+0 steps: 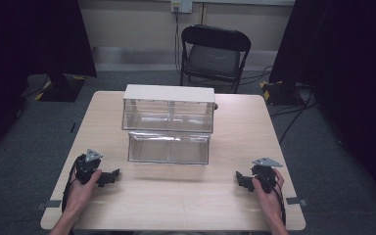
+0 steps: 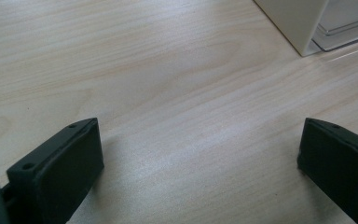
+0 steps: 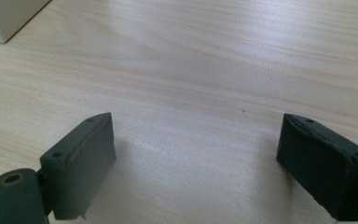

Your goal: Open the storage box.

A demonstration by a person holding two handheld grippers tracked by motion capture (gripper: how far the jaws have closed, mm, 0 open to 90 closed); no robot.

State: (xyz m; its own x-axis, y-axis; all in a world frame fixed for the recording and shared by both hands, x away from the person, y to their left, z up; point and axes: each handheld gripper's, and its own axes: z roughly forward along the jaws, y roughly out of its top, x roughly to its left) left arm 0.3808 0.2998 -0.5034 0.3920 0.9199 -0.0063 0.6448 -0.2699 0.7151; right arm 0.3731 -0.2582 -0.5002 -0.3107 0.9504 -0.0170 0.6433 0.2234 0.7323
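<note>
Both pairs of jaws spread wide, nothing between them but bare table – left gripper and right gripper each rest low on the wood near the front edge, hands wrapped around them. Ahead and inward of both sits the clear drawer box, two tiers, white top, the lower drawer pulled out toward the person. It lies well apart from either set of jaws. I'd judge the job starts with that drawer: come in level, square to its front face, keep the jaws spread until they straddle the lip, then close gently so the box doesn't slide
</note>
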